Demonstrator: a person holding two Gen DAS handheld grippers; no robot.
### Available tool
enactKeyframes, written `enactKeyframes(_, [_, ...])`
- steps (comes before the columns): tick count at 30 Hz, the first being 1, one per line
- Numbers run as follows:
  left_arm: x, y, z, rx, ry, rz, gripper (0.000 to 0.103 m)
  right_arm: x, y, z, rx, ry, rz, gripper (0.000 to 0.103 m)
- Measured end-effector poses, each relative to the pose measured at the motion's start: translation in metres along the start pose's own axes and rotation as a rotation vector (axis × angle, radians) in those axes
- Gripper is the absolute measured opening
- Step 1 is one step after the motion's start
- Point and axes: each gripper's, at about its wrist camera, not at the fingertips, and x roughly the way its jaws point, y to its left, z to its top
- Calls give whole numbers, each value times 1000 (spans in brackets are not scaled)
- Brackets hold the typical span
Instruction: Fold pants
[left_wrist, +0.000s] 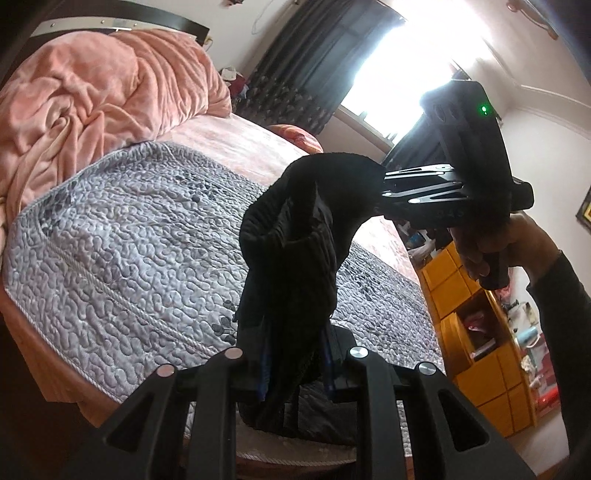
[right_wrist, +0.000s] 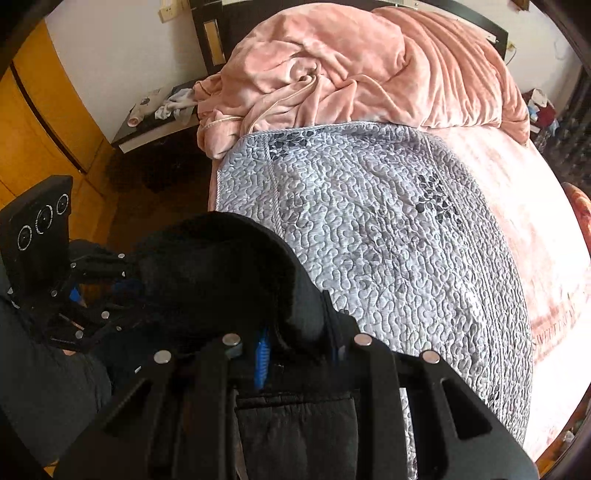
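The pants (left_wrist: 291, 258) are matt black cloth, soft and slightly quilted. Both the left gripper (left_wrist: 295, 365) and the right gripper (right_wrist: 299, 347) look like matt black plastic with shiny round metal pins. At centre, the quilt (right_wrist: 388, 229) is grey stitched cloth with a faint sheen and bumpy surface. In the upper left, the blanket (left_wrist: 92, 85) is pink, plush and fuzzy. At lower right, the cabinet (left_wrist: 480, 350) is glossy yellow wood.
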Motion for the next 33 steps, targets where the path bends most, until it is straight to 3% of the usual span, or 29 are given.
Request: enactKeyframes(33, [5, -86, -24, 240, 45, 15, 21, -54, 11, -82, 54, -85, -129, 23])
